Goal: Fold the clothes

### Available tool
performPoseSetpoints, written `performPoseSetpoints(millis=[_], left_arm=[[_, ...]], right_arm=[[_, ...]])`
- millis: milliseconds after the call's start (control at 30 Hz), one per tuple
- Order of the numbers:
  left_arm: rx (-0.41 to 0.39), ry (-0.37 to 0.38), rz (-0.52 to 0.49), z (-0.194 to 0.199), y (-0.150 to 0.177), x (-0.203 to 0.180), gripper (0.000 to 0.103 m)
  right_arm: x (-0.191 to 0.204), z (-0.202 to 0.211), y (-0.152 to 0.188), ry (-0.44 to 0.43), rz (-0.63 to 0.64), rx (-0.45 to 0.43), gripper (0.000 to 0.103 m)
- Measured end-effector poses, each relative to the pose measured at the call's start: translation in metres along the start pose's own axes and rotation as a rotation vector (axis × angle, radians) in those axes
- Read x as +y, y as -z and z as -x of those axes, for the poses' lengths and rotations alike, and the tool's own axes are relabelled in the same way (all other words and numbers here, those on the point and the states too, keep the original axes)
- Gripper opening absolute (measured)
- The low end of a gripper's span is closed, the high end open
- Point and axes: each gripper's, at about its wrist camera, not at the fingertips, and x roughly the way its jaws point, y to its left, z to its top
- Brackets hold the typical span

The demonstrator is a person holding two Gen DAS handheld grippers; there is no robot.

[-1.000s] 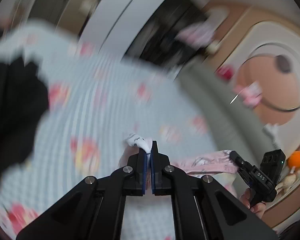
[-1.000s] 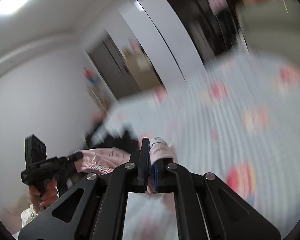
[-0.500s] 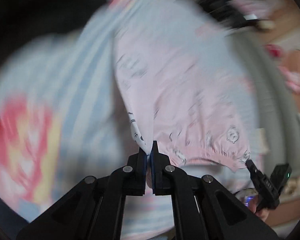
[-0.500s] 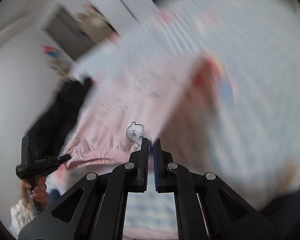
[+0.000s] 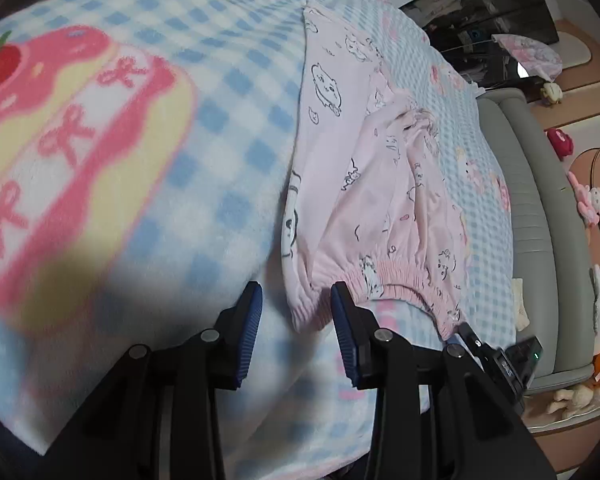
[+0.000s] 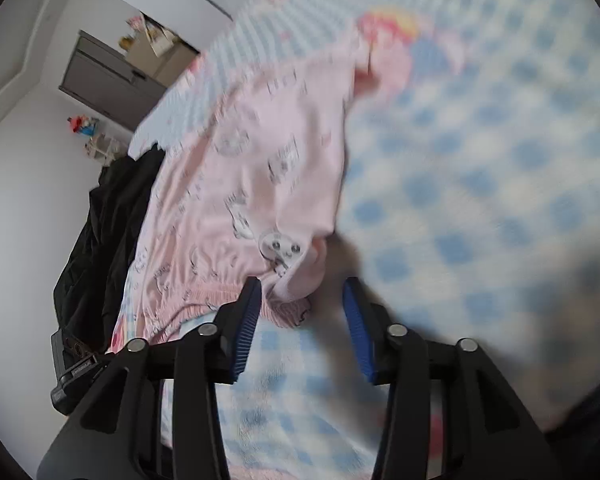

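Change since earlier: both grippers were pressed shut on the pink shorts held up in the air; the shorts are now laid on the blanket and both sets of jaws are opening.
Left wrist view, left gripper (image 5: 296,306): jaws spread and opening, blue pads off the cloth; a waistband corner lies between the tips, not pinched.
Left wrist view, pink shorts (image 5: 364,176): spread flat on the checked blanket (image 5: 204,184), elastic waistband nearest the camera, legs running away toward the top; white cartoon animals are printed on them.
Left wrist view, right gripper (image 5: 466,330): seen low at right, its tip just beside the far waistband corner; jaw state cannot be told from here.
Left wrist view, surroundings: grey bed edge (image 5: 532,216) along the right, floor with toys beyond.
Right wrist view, right gripper (image 6: 302,308): jaws spread and opening; the other waistband corner sits between the pads, loose, close to the left pad.
Right wrist view, shorts: blurred, lying on the blanket up and left of the tips.
Right wrist view, black clothing (image 6: 104,232): heaped at the blanket's left edge, just beside the shorts.
Right wrist view, left gripper (image 6: 74,372): partly seen low at left, near the waistband.
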Motion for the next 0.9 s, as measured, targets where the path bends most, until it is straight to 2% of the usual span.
performPoseSetpoints(millis=[133,200,267,300,433,633,700,767,900], left_arm=[[0.034,-0.002,-0.019,-0.021,-0.013,-0.012,0.035],[0.071,0.006,-0.033,-0.034,-0.024,-0.023,0.035],[0.078,-0.008,-0.086,-0.031,-0.028,-0.038,0.022],[0.081,-0.015,-0.113,-0.029,-0.030,-0.046,0.011],[0.066,0.000,-0.161,-0.005,-0.026,-0.056,0.010],[0.078,0.030,-0.178,0.021,-0.007,-0.056,0.010],[0.080,0.042,-0.171,0.026,0.000,-0.055,0.010],[0.089,0.062,-0.157,0.031,0.010,-0.048,0.010],[0.139,0.023,-0.143,0.016,0.023,-0.027,0.010]], right_arm=[[0.012,-0.019,-0.005,-0.018,0.041,-0.008,0.045],[0.021,-0.028,-0.009,-0.025,0.078,0.010,0.040],[0.030,-0.030,-0.008,-0.025,0.105,0.030,0.008],[0.033,-0.025,-0.006,-0.043,0.109,0.036,0.008],[0.029,0.007,0.005,-0.083,0.100,0.026,0.007],[0.010,0.058,0.022,-0.223,-0.032,0.031,0.007],[0.006,0.065,0.030,-0.239,-0.053,0.042,0.007],[0.005,0.071,0.039,-0.206,-0.035,0.049,0.007],[-0.003,0.062,0.056,-0.072,0.014,0.056,0.008]])
